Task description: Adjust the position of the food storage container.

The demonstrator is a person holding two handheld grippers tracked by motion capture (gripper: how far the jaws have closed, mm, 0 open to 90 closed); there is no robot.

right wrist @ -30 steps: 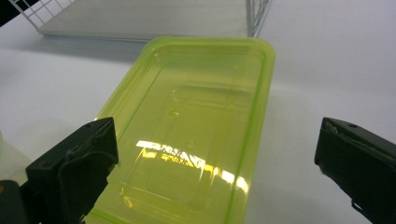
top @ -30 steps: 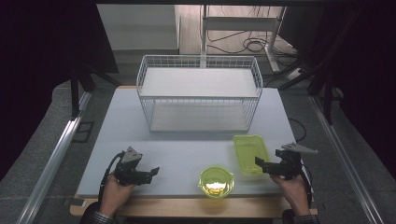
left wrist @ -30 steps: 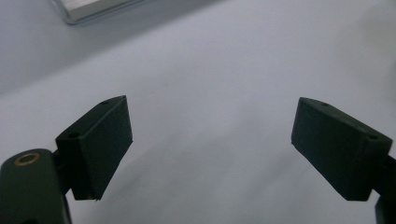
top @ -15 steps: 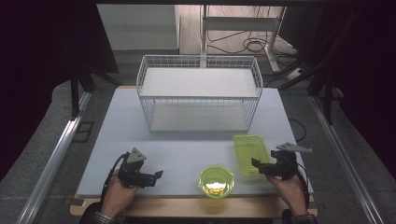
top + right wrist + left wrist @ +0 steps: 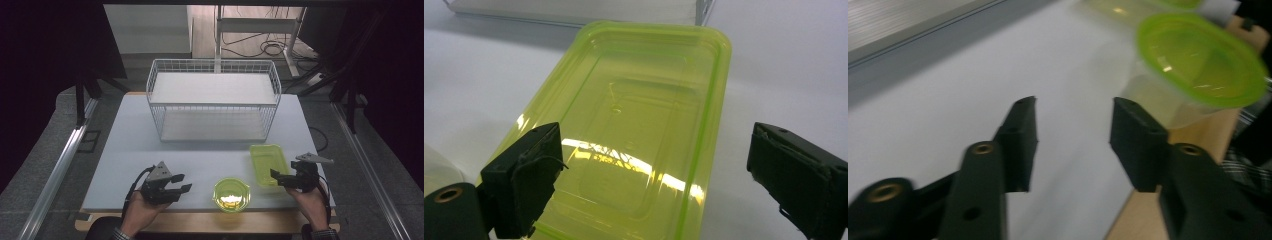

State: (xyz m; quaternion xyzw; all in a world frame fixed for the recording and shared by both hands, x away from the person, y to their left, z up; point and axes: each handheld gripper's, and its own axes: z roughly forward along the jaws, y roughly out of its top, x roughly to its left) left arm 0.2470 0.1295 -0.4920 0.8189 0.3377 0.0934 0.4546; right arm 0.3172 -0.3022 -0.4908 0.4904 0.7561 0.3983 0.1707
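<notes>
From the high view, the left gripper (image 5: 176, 188) sits near-left of the round green bowl (image 5: 231, 194), and the right gripper (image 5: 276, 176) reaches the near right edge of the rectangular green tray (image 5: 268, 162). In the left gripper view, its jaws have just been closing and stand apart on nothing, short of the bowl (image 5: 1200, 60). In the right gripper view, wide jaws straddle the tray (image 5: 634, 130) without pressing it.

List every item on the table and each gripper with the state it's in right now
Round green bowl: upright at the near edge, untouched.
Green rectangular tray: flat on the table, empty.
Wire basket: upright, empty.
Left gripper: jaws just closing, nothing between them.
Right gripper: open over the tray.
</notes>
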